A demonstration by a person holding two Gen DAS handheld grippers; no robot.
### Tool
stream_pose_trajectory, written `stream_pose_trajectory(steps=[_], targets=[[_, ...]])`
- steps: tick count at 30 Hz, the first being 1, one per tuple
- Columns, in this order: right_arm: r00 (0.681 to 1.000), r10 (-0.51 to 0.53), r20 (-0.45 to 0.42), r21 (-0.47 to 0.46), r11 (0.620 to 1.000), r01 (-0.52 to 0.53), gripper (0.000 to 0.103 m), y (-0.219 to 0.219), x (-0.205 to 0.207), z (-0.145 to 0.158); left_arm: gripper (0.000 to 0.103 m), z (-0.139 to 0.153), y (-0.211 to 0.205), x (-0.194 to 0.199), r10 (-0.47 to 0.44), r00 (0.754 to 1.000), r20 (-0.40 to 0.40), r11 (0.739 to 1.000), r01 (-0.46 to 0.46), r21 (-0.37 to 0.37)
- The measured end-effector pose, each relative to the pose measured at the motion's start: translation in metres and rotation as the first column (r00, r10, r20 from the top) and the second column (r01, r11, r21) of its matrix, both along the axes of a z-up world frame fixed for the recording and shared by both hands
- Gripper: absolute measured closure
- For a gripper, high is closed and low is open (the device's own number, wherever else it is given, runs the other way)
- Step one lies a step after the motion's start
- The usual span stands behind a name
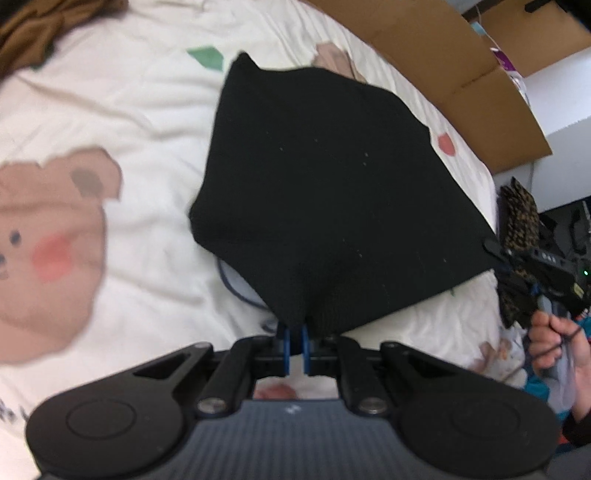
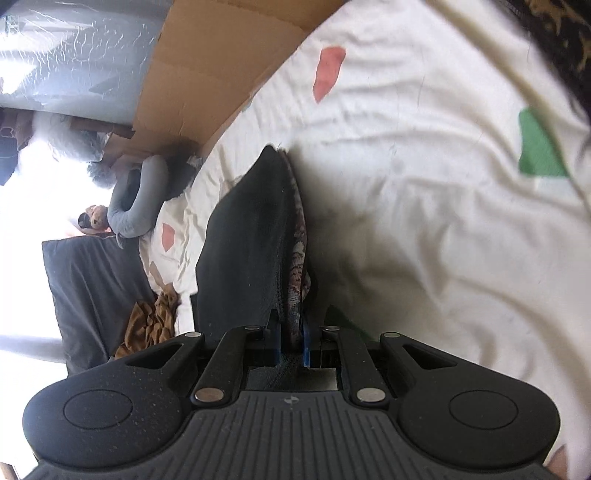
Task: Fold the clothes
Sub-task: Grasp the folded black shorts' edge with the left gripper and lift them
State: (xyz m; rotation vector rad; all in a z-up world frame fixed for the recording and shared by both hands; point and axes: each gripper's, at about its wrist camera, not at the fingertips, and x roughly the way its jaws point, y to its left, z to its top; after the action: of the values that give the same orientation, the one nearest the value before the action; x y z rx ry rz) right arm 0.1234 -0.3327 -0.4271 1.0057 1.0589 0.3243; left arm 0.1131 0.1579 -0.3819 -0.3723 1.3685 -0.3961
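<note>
A crumpled brown garment (image 1: 26, 33) lies at the far left of the bed, on a cream bedsheet (image 1: 140, 122) printed with a bear (image 1: 48, 221) and small coloured patches. In the middle, the black garment (image 1: 325, 192) is lifted off the sheet and stretched between both tools: the left tool (image 1: 295, 347) is clamped on its near corner, and the right tool (image 2: 293, 339), held in a hand (image 1: 557, 350), is pinched shut on the other corner, where a patterned inner layer shows. Right of the bed stand open cardboard boxes (image 1: 461, 62); their contents cannot be made out. A grey neck pillow (image 2: 136, 199) sits at the bed's far end.
</note>
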Motion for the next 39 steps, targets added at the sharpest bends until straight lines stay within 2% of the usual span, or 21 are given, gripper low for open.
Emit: stream_pose_trajectory(steps=[5, 9, 16, 22, 34, 39], targets=[[1.000, -0.019, 0.024, -0.037, 0.999, 0.020, 0.094, -0.017, 0.005, 0.009, 0.096, 0.005, -0.012, -0.013, -0.079, 0.997, -0.014, 0.997, 0.080, 0.000], [0.999, -0.028, 0.042, -0.062, 0.998, 0.030, 0.094, -0.024, 0.015, 0.016, 0.097, 0.003, -0.027, -0.016, -0.146, 0.989, -0.030, 0.989, 0.145, -0.034], [0.995, -0.038, 0.087, -0.103, 0.994, 0.047, 0.094, -0.039, 0.031, 0.030, 0.097, 0.013, -0.049, -0.029, -0.256, 0.966, 0.026, 0.965, 0.257, -0.055], [0.992, -0.025, 0.124, -0.135, 0.990, 0.042, 0.094, -0.041, 0.046, 0.043, 0.097, 0.018, -0.056, -0.034, -0.310, 0.949, 0.051, 0.946, 0.313, -0.086], [0.988, 0.003, 0.158, -0.227, 0.973, 0.033, 0.094, -0.052, 0.077, 0.059, 0.097, 0.009, -0.121, -0.012, -0.424, 0.905, 0.026, 0.893, 0.423, -0.150], [0.986, 0.017, 0.167, -0.255, 0.966, 0.027, 0.094, -0.055, 0.085, 0.065, 0.098, 0.009, -0.135, -0.003, -0.442, 0.897, -0.005, 0.880, 0.433, -0.193]])
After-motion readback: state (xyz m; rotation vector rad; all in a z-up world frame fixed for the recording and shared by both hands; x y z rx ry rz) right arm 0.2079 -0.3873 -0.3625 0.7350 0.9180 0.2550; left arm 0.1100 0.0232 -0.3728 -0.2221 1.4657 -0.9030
